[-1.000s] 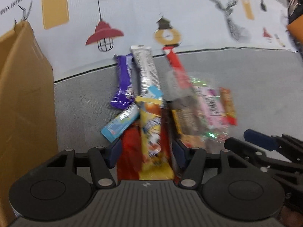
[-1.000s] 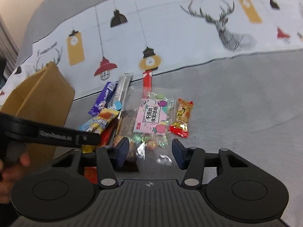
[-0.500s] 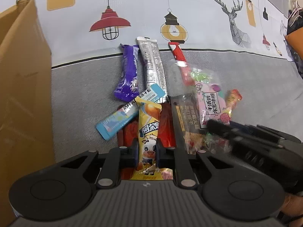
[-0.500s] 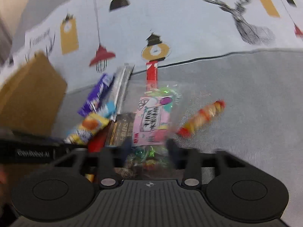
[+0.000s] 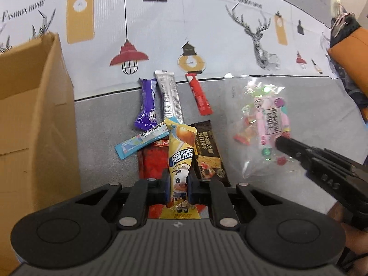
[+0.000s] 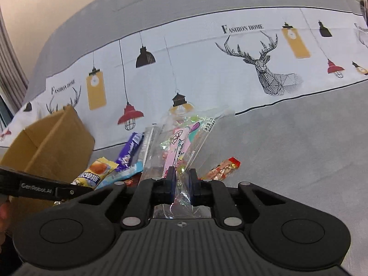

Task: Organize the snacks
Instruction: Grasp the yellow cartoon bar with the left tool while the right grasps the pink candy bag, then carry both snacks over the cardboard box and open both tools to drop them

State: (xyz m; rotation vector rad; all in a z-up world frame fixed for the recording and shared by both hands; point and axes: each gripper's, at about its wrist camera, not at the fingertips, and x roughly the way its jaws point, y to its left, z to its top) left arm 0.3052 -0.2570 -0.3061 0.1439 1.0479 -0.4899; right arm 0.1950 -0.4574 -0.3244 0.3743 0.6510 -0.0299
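Observation:
My left gripper (image 5: 179, 185) is shut on a yellow cow-print snack pack (image 5: 181, 158) and holds it above the pile on the grey sofa seat. My right gripper (image 6: 182, 184) is shut on a clear candy bag with a pink label (image 6: 181, 145), lifted off the seat; the bag also shows in the left wrist view (image 5: 266, 124). Left on the seat are a purple bar (image 5: 147, 105), a silver stick (image 5: 169, 96), a red stick (image 5: 199, 94), a blue pack (image 5: 142, 141), a red pack (image 5: 154, 161) and a dark brown bar (image 5: 208, 151).
An open cardboard box (image 5: 32, 119) stands at the left of the pile; it also shows in the right wrist view (image 6: 50, 147). A small red-orange snack (image 6: 224, 169) lies on the seat to the right. A patterned backrest (image 5: 184, 27) rises behind.
Both grippers closed on their snacks and lifted them. The candy bag moved up and to the right off the pile; the yellow pack rose from the red pack.

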